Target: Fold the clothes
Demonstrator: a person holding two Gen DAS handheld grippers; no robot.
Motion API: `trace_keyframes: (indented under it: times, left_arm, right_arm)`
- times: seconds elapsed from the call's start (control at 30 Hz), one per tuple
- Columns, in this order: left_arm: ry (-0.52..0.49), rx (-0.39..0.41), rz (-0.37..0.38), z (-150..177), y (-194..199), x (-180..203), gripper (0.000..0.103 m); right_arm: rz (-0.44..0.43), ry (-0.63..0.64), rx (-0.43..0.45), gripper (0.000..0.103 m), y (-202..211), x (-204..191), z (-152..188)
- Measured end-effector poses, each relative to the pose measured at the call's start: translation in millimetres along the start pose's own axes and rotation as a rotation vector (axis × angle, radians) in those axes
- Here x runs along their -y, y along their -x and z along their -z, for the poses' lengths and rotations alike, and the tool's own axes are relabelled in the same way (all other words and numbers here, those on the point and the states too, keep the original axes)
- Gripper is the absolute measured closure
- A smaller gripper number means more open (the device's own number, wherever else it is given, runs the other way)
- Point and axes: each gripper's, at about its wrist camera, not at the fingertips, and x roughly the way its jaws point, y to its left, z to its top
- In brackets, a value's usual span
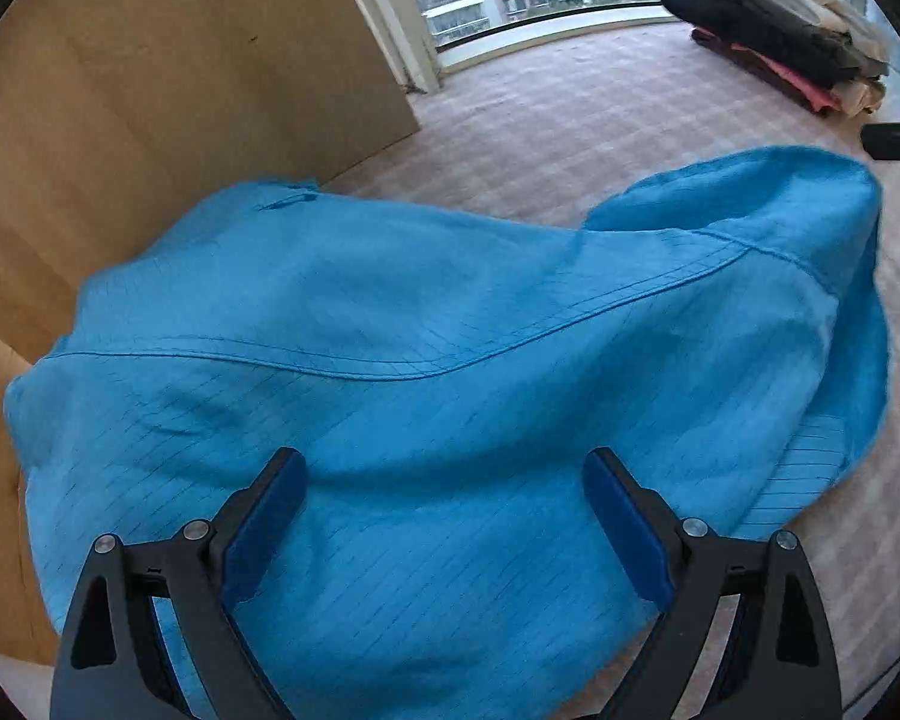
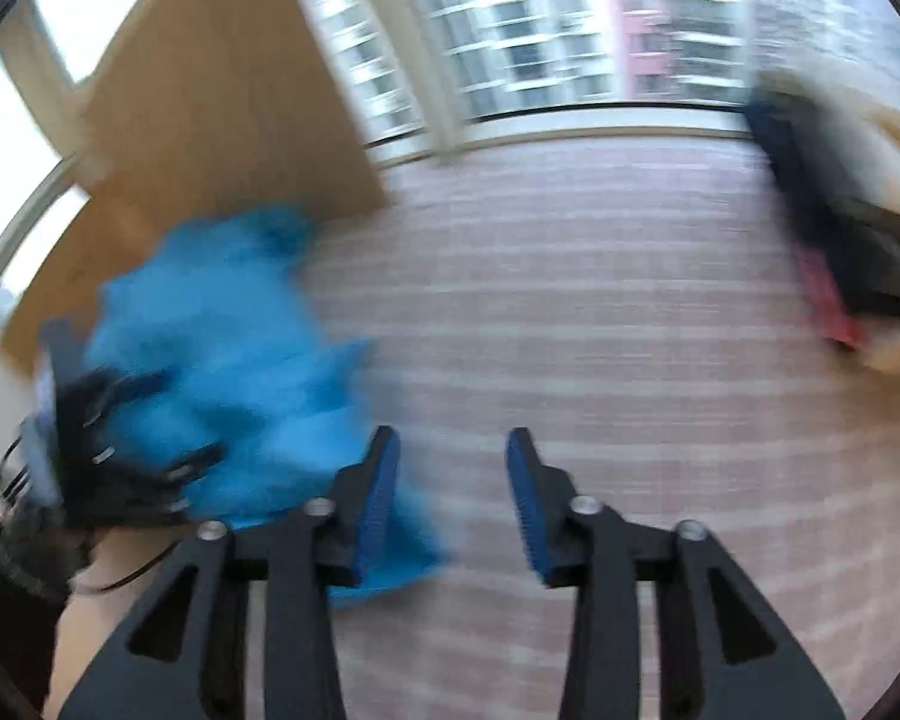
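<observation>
Below the left gripper (image 1: 444, 468), fingers wide and empty, the blue garment (image 1: 450, 360) lies rumpled on the surface (image 1: 600, 120). Right gripper (image 2: 453, 450), half open, holds nothing; garment at its nine o'clock. Judgement: flatten first, then pinch one edge cleanly.

Black, angular gripper frames with triangular cut-outs and round silver pivot screws carry ribbed blue pads on the left gripper (image 1: 444, 462) and the right gripper (image 2: 453, 441). In the blurred right wrist view, a black sleeve (image 2: 15, 588) and thin dark cables trail behind the left gripper.
</observation>
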Motion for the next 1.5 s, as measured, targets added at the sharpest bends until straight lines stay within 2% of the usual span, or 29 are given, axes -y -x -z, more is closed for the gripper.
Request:
trace_keyframes:
  times: [0.03, 0.1, 0.13, 0.17, 0.27, 0.37, 0.47, 0.6, 0.7, 0.73, 0.77, 0.8, 0.83, 0.9, 1.0, 1.1, 1.17, 1.23, 1.27, 1.33, 1.37, 1.4, 1.43, 1.47, 1.5]
  left_arm:
    - [-0.001, 0.002, 0.002, -0.2, 0.9, -0.8, 0.009]
    - [-0.003, -0.002, 0.000, -0.8, 0.6, -5.6, 0.010]
    - [0.000, -0.003, 0.004, -0.1, 1.5, -8.3, 0.010]
    - [0.004, -0.003, 0.010, 0.5, 4.2, -9.9, 0.010]
    - [0.004, 0.009, 0.016, 5.2, 20.4, -12.0, 0.010]
    - [-0.023, 0.017, 0.032, 13.9, 38.6, -8.5, 0.010]
    - [-0.048, 0.021, 0.065, 24.4, 51.8, 4.5, 0.010]
    - [-0.106, 0.035, 0.095, 43.9, 66.5, 29.4, 0.010]
    - [-0.118, 0.034, 0.099, 50.5, 66.5, 38.2, 0.010]
    - [-0.117, 0.033, 0.105, 51.6, 65.7, 39.1, 0.010]
    - [-0.118, 0.037, 0.109, 52.6, 65.8, 39.2, 0.010]
    - [-0.120, 0.041, 0.112, 53.6, 66.2, 39.0, 0.010]
    - [-0.132, 0.044, 0.106, 53.9, 64.3, 40.8, 0.010]
    - [-0.164, 0.050, 0.082, 52.8, 58.7, 45.6, 0.010]
    - [-0.211, 0.054, 0.057, 46.7, 52.8, 52.2, 0.010]
    - [-0.229, 0.083, 0.067, 37.9, 54.4, 54.9, 0.010]
    - [-0.239, 0.108, 0.053, 30.3, 54.8, 55.8, 0.009]
    - [-0.243, 0.129, 0.048, 22.4, 52.3, 55.8, 0.009]
    - [-0.236, 0.123, 0.055, 18.8, 48.2, 55.3, 0.010]
    - [-0.217, 0.094, 0.107, 12.3, 40.0, 55.0, 0.017]
    - [-0.223, 0.090, 0.132, 9.9, 38.1, 55.5, 0.029]
    - [-0.224, 0.083, 0.136, 6.8, 37.3, 53.2, 0.047]
    - [-0.223, 0.074, 0.133, 3.5, 36.7, 50.2, 0.057]
    - [-0.212, 0.063, 0.152, 0.3, 37.1, 45.1, 0.076]
    - [-0.172, 0.048, 0.215, -4.8, 40.4, 32.5, 0.084]
  right_arm:
    - [0.037, 0.052, -0.013, 0.055, -6.3, -10.0, 2.8]
    - [0.214, 0.120, -0.048, 0.055, -21.0, -14.6, 8.3]
    - [0.259, 0.090, -0.055, 0.055, -20.6, -5.5, 10.7]
    - [0.261, 0.025, -0.061, 0.055, -14.7, 6.5, 13.0]
    - [0.156, -0.177, -0.086, 0.054, 9.6, 29.1, 30.1]
    - [0.037, -0.285, -0.142, 0.054, 8.9, 31.9, 56.3]
    - [0.034, -0.283, -0.180, 0.054, -8.4, 24.5, 69.7]
    - [0.030, -0.311, -0.176, 0.053, -27.0, 19.9, 66.2]
    - [-0.004, -0.280, -0.168, 0.053, -36.7, 9.3, 59.9]
    - [-0.043, -0.274, -0.168, 0.058, -38.1, 5.4, 58.2]
    - [-0.091, -0.267, -0.173, 0.079, -39.4, 0.7, 56.7]
    - [-0.133, -0.258, -0.183, 0.094, -39.0, -4.9, 55.5]
    - [-0.147, -0.247, -0.189, 0.101, -36.4, -10.0, 54.6]
    - [-0.176, -0.214, -0.164, 0.101, -20.1, -21.5, 47.7]
    - [-0.184, -0.104, -0.080, 0.101, 22.0, -44.5, 18.8]
    - [-0.169, -0.015, 0.013, 0.101, 56.4, -63.1, -16.6]
    - [-0.156, 0.026, 0.042, 0.101, 71.6, -69.7, -31.2]
    - [-0.100, 0.033, 0.069, 0.101, 73.1, -72.0, -41.9]
    - [-0.098, 0.032, 0.065, 0.101, 73.5, -71.5, -44.4]
    - [-0.097, 0.023, 0.057, 0.101, 74.8, -69.8, -45.7]
    - [-0.097, 0.028, 0.053, 0.101, 76.0, -68.2, -43.4]
    - [-0.097, 0.033, 0.048, 0.101, 77.1, -66.5, -41.1]
    - [-0.097, 0.039, 0.043, 0.101, 78.3, -64.9, -38.8]
    - [-0.092, 0.046, 0.041, 0.101, 79.9, -63.3, -36.9]
    - [-0.080, 0.052, 0.044, 0.101, 83.0, -60.9, -36.2]
